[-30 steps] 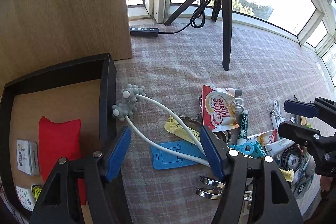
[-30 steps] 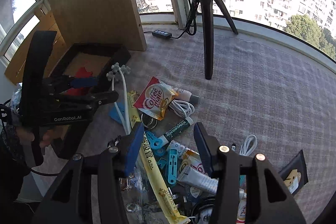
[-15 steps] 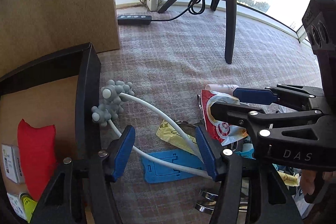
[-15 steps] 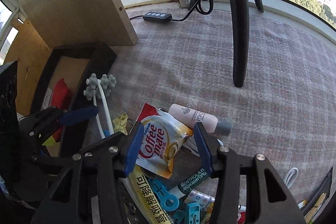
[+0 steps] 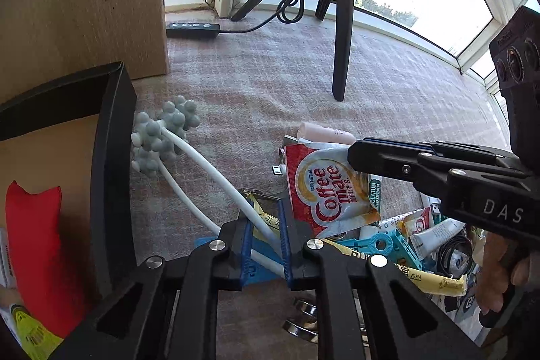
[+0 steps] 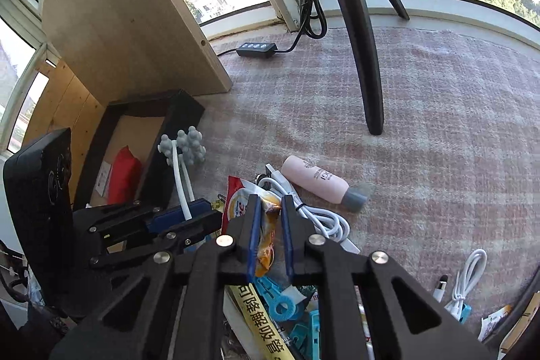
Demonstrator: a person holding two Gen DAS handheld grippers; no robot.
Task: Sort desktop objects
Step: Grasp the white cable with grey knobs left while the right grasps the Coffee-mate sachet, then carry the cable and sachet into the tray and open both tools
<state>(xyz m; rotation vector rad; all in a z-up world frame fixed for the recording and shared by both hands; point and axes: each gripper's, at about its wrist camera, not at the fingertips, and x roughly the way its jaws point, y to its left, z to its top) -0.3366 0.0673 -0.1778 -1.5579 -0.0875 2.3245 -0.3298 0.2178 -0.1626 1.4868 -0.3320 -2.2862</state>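
My left gripper (image 5: 265, 237) is closing on the white massager stems (image 5: 216, 177), their lower ends hidden. My right gripper (image 6: 270, 225) is closing on the Coffee-mate sachet (image 6: 266, 225), mostly covered.

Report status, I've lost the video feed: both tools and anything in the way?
Left tool closing on white massager stems. Right tool closing on Coffee-mate sachet. Black box beside massager heads.

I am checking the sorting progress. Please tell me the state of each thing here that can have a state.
left gripper: closing, white massager stems between its pads.
right gripper: closing, Coffee mate sachet between its pads.
white massager: lying on the cloth, heads against the black tray.
Coffee mate sachet: crumpled, on the pile.
black tray: open, holds a red pouch.
pink bottle: lying down, cap on.
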